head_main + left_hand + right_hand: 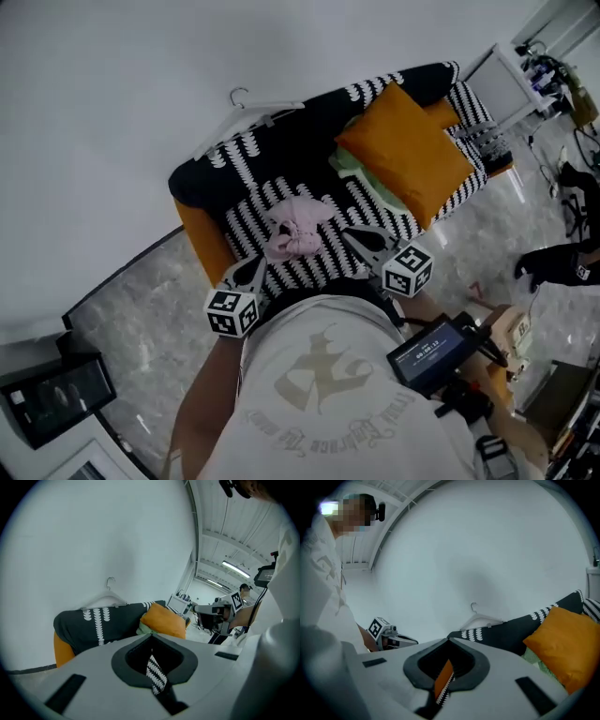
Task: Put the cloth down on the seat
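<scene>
The crumpled pink cloth lay on the black-and-white striped sofa seat, near its front edge. The left gripper and right gripper hovered at that edge, clear of the cloth. All 2 pairs of jaws were narrowed to a thin slit, holding nothing.

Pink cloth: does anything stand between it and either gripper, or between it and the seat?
Nothing visible does. The pink cloth already lies bunched on the striped seat, between the left gripper and right gripper. The orange cushion sits well aside.
</scene>
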### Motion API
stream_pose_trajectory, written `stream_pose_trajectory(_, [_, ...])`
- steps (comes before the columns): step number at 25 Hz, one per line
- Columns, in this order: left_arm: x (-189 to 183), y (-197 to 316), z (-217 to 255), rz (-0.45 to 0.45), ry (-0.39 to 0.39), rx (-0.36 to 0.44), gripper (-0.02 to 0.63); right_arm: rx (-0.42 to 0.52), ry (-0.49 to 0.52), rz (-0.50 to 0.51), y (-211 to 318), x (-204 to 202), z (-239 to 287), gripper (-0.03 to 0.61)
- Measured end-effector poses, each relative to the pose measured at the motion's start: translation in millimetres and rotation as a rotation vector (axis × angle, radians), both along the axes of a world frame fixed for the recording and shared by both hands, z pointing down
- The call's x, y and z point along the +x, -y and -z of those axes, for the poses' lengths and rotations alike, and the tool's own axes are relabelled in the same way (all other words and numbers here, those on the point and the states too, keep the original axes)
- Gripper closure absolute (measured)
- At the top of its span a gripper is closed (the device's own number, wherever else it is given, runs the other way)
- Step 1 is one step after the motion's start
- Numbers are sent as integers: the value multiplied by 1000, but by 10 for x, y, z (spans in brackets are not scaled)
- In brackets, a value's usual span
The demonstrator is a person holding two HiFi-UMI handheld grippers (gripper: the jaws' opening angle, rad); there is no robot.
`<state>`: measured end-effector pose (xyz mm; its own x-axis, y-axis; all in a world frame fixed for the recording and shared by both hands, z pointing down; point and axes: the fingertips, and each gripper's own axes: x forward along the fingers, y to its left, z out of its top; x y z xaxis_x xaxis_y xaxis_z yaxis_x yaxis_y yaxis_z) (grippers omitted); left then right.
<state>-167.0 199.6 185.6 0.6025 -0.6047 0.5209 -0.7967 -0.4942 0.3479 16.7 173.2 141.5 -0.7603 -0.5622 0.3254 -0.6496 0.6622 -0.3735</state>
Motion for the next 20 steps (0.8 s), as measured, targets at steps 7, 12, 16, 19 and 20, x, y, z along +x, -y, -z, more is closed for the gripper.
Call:
stream_pose_trajectory(7, [-80, 13, 112, -16, 0, 35, 601, 25, -17, -10, -87, -99, 63, 563])
stream_pose_trajectory(12, [9, 8, 107, -24, -2, 34, 601, 25, -27, -5, -114, -83, 44, 563])
stream_pose_trajectory(16, [33, -31, 74, -27, -10, 29, 601, 21, -34, -7, -155, -87, 0, 563])
stream_pose_trajectory(19, [52, -69, 39, -28, -10, 18, 601, 16, -35, -5, -192, -75, -15, 563])
stream_pose_trajectory(20, [55, -76, 34, -28, -10, 16, 601, 16, -36, -4, -199, -71, -14, 563])
